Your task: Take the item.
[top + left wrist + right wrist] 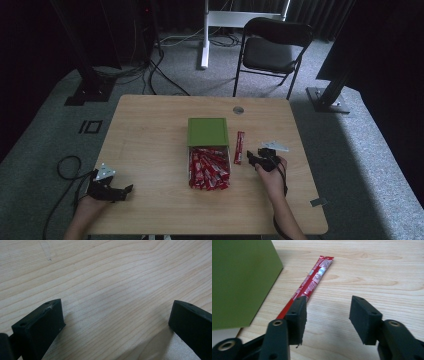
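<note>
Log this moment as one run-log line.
right gripper: open, beside loose red stick packet | left gripper: open, over bare table | green box: beside packet pile

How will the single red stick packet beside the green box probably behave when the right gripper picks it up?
The red stick packet lies long, thin and flat on the table, so it probably feels very light and may sag if held at one end. Its wrapper looks glossy, so it might slip between the open fingers of the right gripper. It seems unlikely to roll.
</note>
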Available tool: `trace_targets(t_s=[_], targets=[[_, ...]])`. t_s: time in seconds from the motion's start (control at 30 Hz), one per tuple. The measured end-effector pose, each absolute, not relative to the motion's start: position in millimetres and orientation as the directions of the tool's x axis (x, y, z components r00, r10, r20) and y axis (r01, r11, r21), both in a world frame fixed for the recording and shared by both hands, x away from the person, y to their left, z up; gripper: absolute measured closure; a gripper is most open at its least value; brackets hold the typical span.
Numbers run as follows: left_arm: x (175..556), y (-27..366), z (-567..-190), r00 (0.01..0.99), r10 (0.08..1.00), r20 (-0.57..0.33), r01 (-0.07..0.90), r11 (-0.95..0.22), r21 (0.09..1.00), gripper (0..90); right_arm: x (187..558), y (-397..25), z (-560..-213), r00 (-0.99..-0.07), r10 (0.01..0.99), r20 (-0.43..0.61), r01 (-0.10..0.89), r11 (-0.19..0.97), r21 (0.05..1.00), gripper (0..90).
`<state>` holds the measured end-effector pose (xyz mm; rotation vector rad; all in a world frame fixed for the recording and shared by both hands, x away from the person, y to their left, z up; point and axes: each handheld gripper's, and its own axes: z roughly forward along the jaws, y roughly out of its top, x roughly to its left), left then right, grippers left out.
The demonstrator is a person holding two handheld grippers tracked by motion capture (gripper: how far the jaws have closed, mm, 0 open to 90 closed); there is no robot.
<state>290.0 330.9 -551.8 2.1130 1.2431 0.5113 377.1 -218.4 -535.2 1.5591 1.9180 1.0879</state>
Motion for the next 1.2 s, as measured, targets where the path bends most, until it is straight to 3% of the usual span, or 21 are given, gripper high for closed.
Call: trace_targets(t_s=[0.53,0.63,1.2], targets=[[290,331,-552,0.480,0.877,0.015,0.634,-0.359,0.685,0.7,363,-248,-541,-0.236,0.957,0.170,0.645,0.024,0.764,27.5],[290,331,-552,0.480,0.877,0.015,0.634,-0.359,0.685,0.7,361,-254,-544,-0.222,0.961,0.165,0.653,0.020,0.757,19.8],[290,331,-552,0.480,0.877,0.015,0.634,-0.358,0.685,0.7,339,-280,-548,-0.147,0.979,0.144,0.665,-0.010,0.747,13.9]])
